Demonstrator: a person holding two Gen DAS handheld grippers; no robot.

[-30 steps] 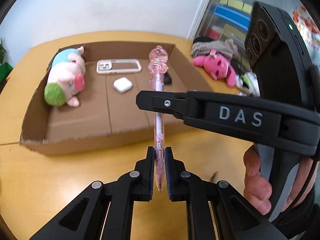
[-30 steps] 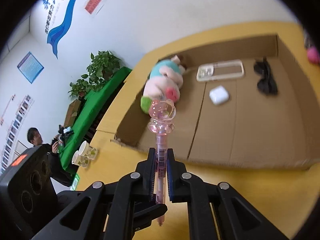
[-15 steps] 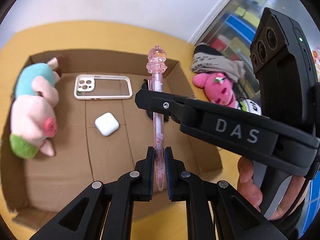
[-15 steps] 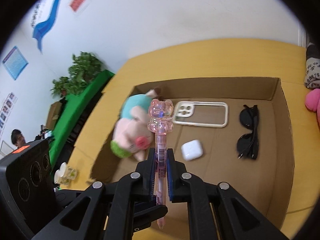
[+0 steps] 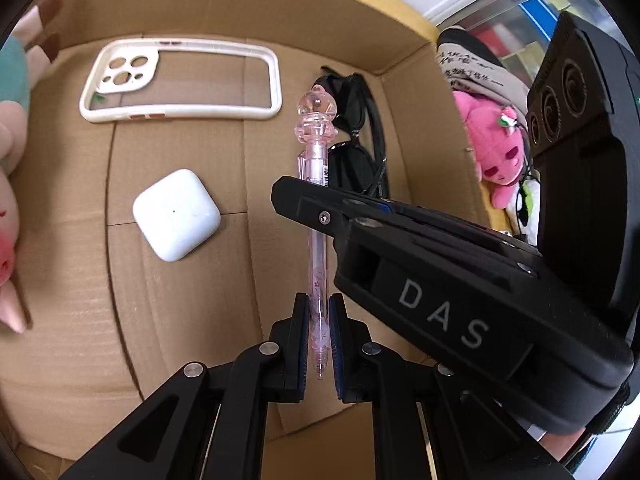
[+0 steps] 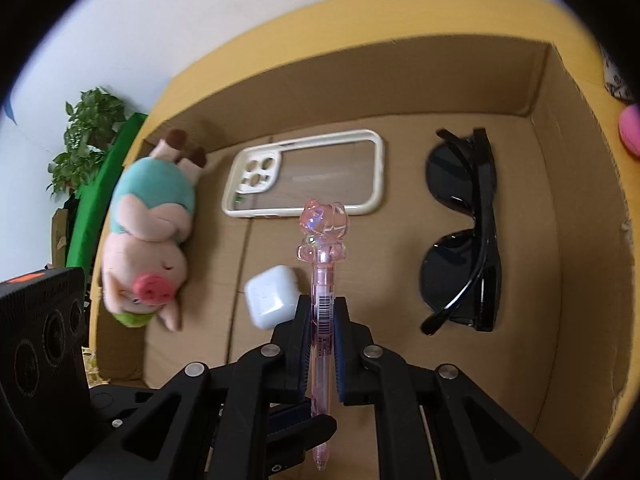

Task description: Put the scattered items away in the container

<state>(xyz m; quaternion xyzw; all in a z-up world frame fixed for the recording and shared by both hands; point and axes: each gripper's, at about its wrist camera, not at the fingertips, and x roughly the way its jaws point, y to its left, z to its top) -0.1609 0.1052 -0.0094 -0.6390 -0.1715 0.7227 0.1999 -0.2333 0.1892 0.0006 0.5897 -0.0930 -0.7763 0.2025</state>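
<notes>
Left wrist view: the left gripper (image 5: pixel 319 316) is clamped on the lower barrel of a pink pen (image 5: pixel 317 200), held above the floor of the cardboard box (image 5: pixel 404 56). The right gripper (image 5: pixel 304 200) crosses the pen higher up. A phone case (image 5: pixel 180 80), earbud case (image 5: pixel 176 214) and sunglasses (image 5: pixel 356 136) already lie inside; a pink plush (image 5: pixel 496 152) sits outside, apparently left to collect.

Right wrist view: the right gripper (image 6: pixel 323 320) is closed on the pen (image 6: pixel 323 264) too. A pig plush (image 6: pixel 152 236) lies inside, so most items look packed; the pen awaits release.
</notes>
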